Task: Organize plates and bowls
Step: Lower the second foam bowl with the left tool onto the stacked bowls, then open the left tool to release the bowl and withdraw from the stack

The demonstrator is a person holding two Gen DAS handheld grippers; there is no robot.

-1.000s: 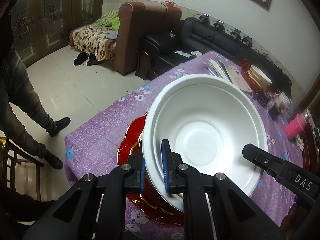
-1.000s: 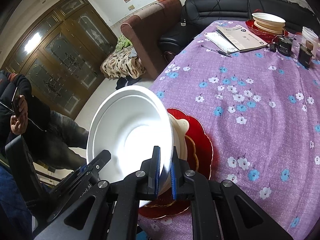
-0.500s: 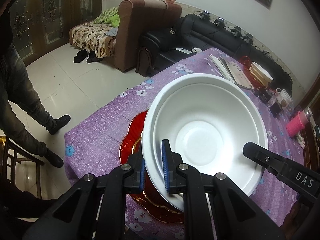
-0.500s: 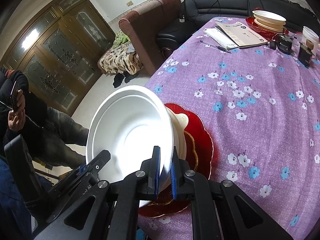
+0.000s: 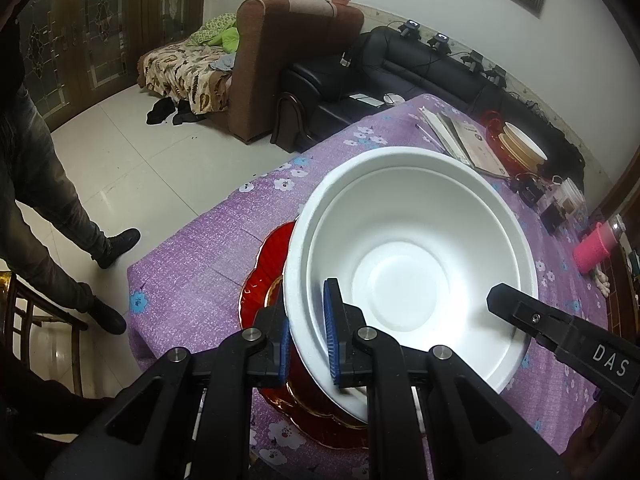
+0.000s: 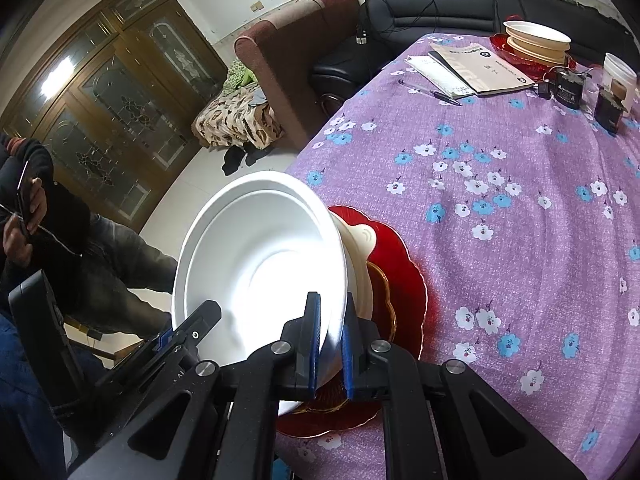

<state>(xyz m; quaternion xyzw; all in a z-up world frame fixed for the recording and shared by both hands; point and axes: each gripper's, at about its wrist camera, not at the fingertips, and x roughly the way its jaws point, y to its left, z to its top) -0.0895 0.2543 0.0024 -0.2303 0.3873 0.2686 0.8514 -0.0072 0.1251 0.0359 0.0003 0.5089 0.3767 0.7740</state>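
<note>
We've got the white bowl (image 5: pixel 412 264) pinched from both sides here: our left gripper (image 5: pixel 307 344) clamps its near rim, one blue pad inside the wall and one outside, and our right gripper (image 6: pixel 330 344) does the same on the opposite edge, closed on the rim. The bowl hangs tilted, just above the red plate (image 6: pixel 404 280) at the near corner of the table (image 6: pixel 520 184) with its purple flowered cloth, and in the right wrist view we can make out a cream-coloured dish (image 6: pixel 362 240) under it, sitting on that plate; whether the bowl's base touches it, we can't tell from these angles. We read this as the carrying step: either it is coming off this pile or going onto it. Far across the table sits another stack of bowls (image 6: pixel 536 38) on a red plate, beside the booklets (image 6: pixel 476 68), and that looks like a likely destination. The next move calls for both hands to travel together, keeping the same spacing so the thin rim doesn't flex or slip, levelling the bowl, then centring it over whichever stack takes it before either pair of fingers lets go.
</note>
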